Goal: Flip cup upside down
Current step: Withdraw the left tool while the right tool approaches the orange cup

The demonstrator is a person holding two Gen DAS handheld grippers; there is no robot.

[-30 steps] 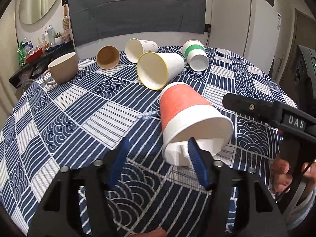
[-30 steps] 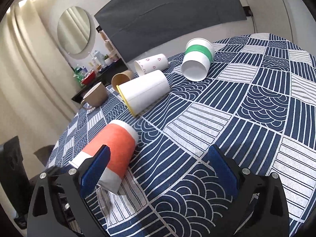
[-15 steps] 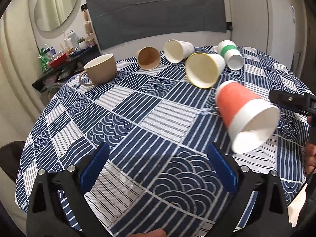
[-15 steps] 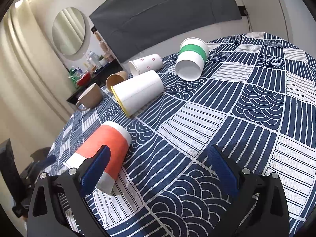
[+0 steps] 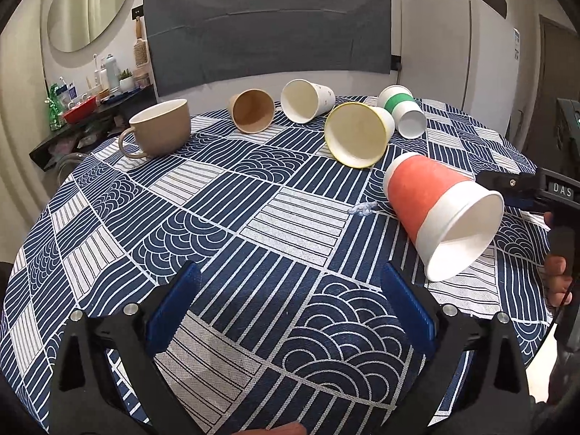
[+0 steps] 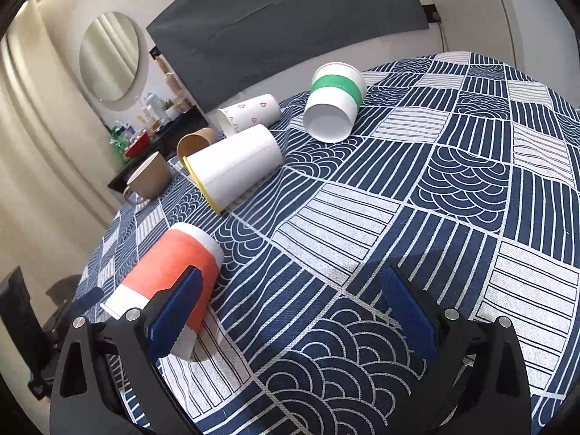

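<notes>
— Cups on the table?

— Six in all, on a blue-and-white patterned tablecloth (image 5: 224, 214). Orange-and-white paper cup (image 5: 440, 210) on its side at the right of the left wrist view, mouth toward the camera, nothing inside. Same cup at lower left of the right wrist view (image 6: 170, 282). Behind it a white cup with a yellow rim (image 5: 357, 134), also on its side, empty. Further back a brown paper cup (image 5: 252, 110), a white cup with small hearts (image 5: 306, 99) and a green-banded cup (image 5: 402, 110), all tipped over, insides bare. Tan mug (image 5: 161, 128) upright at upper left; contents not visible from this angle.

— And the tools?

— Left gripper (image 5: 290, 301) low in the frame, blue pads spread wide, holding nothing, above bare cloth, orange cup off to its right. Right gripper (image 6: 290, 304) likewise spread wide and holding nothing; its left pad (image 6: 177, 311) overlaps the orange cup in the picture, but contact impossible to confirm.

— Anything hard to make out?

— Right gripper seen from the left wrist camera at the far right edge (image 5: 525, 190), cut off by the frame, just behind the orange cup's rim. Small clear scrap (image 5: 362, 210) on the cloth left of the orange cup, too small to identify.
</notes>
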